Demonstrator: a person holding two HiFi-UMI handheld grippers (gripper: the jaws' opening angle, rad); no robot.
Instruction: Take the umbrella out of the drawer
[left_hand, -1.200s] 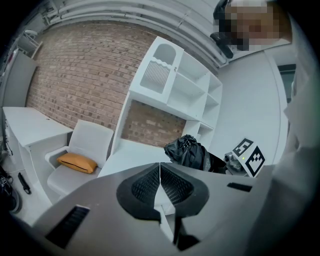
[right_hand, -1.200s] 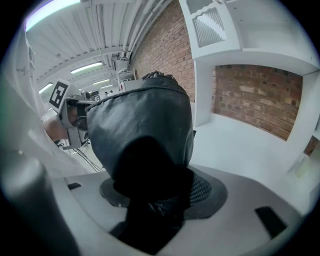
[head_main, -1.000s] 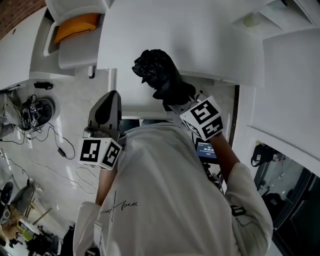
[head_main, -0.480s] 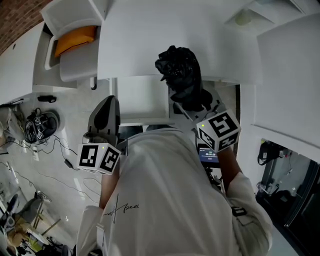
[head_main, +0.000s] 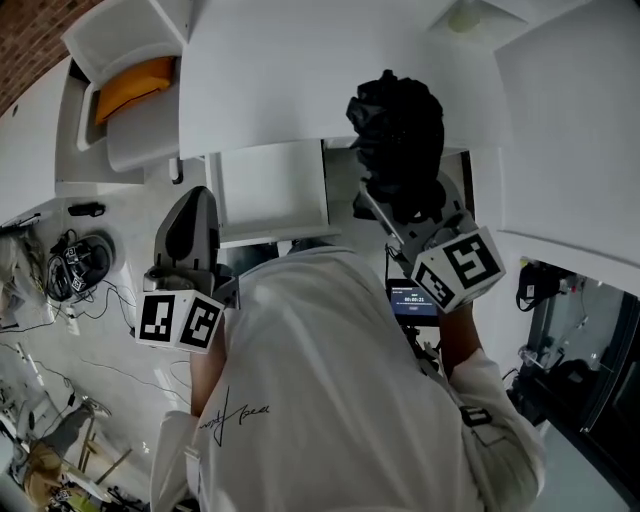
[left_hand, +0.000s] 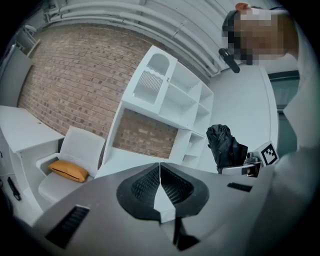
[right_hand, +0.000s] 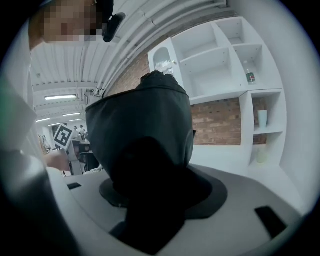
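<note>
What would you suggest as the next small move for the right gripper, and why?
Probably carry the umbrella sideways, away from the drawer, toward a surface to set it on. The right gripper is shut on it, and it is out of the drawer. The left gripper is shut on nothing.

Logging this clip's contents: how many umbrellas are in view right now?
1. The black umbrella is clamped in the right gripper, held up before the white shelves. Others may be hidden behind the person's body.
</note>
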